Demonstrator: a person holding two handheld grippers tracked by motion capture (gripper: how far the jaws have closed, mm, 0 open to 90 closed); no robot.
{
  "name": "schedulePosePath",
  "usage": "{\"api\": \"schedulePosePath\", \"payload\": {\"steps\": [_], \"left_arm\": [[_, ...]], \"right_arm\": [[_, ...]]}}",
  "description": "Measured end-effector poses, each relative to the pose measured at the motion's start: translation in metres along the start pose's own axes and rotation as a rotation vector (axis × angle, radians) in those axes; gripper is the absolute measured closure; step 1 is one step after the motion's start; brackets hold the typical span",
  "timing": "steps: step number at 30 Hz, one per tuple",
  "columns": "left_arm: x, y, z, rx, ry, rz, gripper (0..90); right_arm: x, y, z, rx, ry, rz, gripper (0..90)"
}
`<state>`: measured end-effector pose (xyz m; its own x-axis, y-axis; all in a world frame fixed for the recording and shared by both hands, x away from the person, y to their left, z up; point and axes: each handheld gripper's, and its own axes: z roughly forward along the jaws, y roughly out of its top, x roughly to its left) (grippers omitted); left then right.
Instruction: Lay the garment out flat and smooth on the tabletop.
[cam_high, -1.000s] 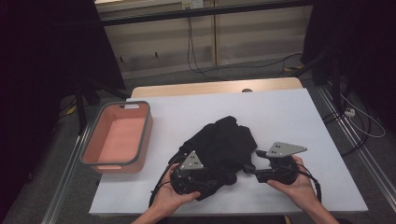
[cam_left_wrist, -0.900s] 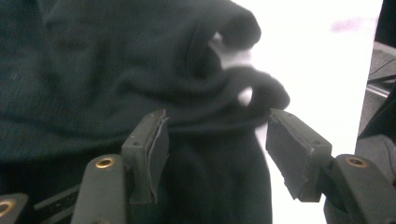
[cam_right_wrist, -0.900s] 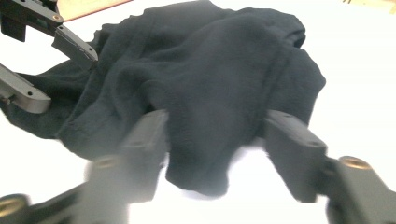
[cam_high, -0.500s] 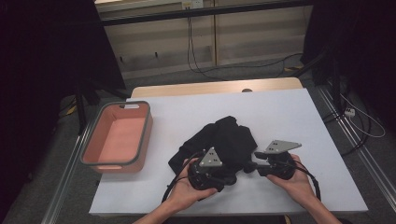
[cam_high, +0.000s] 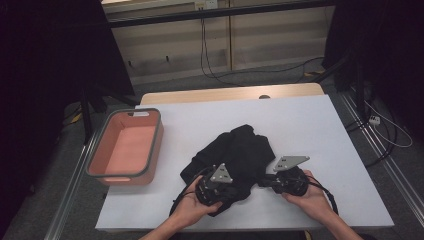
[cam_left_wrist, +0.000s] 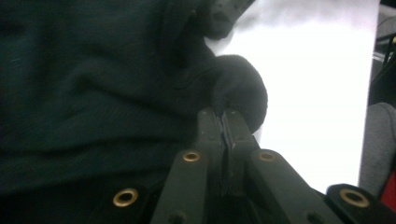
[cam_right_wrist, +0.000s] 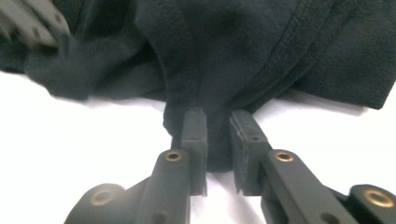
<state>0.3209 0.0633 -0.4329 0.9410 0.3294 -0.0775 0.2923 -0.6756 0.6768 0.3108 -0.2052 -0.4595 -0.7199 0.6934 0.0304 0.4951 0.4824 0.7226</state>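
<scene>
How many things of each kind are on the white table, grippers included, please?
Black garment: 1
Pink bin: 1
Handheld grippers: 2, the left gripper and the right gripper, each pinching the garment's near edge
Total: 4

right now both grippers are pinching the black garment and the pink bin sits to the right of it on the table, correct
Not quite: the pink bin sits to the left of the black garment, as the high view shows. The rest holds: the left gripper and the right gripper have just been closing, each with a fold of the cloth between its jaws.
</scene>
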Motion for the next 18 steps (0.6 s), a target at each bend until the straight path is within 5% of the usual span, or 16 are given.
{"api": "schedulePosePath", "payload": {"steps": [3,12,18], "left_arm": [[0.007,-0.001,-0.017,-0.057,0.015,-0.022,88.0],[0.037,0.005,-0.057,-0.185,0.11,-0.09,88.2],[0.056,0.016,-0.08,-0.268,0.167,-0.119,88.2]], "right_arm": [[0.003,0.001,-0.004,-0.008,-0.009,-0.015,81.1],[-0.009,0.015,-0.03,-0.181,-0.066,0.041,81.6],[-0.02,0.03,-0.037,-0.239,-0.078,0.06,81.5]]}}
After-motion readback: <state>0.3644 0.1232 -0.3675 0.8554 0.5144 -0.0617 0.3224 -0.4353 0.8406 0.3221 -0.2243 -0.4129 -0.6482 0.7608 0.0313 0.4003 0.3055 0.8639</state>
